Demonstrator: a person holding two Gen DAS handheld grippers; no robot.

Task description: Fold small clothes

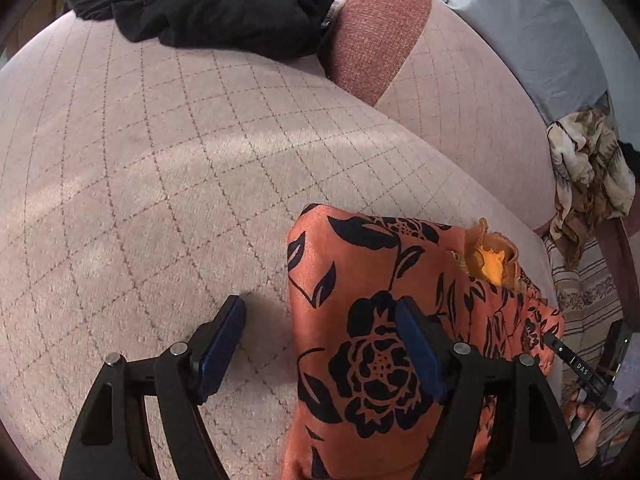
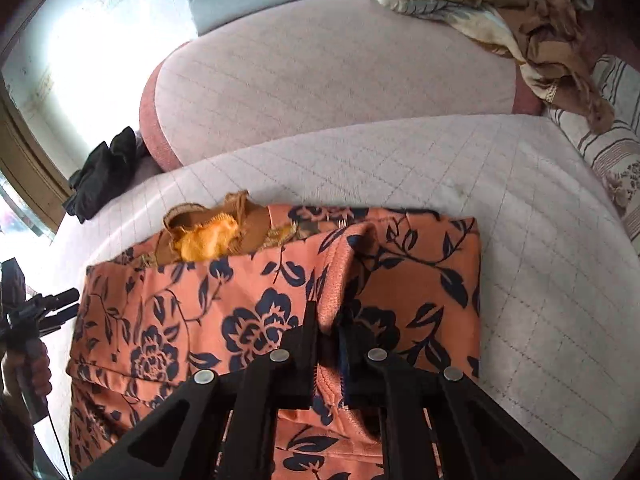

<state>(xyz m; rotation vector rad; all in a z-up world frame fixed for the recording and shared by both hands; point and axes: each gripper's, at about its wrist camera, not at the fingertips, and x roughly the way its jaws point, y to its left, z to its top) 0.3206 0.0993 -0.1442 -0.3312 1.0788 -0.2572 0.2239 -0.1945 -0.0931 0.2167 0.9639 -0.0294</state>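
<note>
- Pink quilted sofa seat (image 1: 160,160), black clothing (image 1: 224,4) at its far end.
- Orange floral garment (image 2: 248,320) lies folded on the seat.
- Left gripper (image 1: 320,344) spread wide, holding nothing.
- Right gripper (image 2: 328,332) pinches a garment fold.

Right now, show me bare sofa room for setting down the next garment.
Bare pink quilted seat stretches between the black crumpled garment and the orange floral folded cloth. Crowded by the beige patterned pile.
</note>
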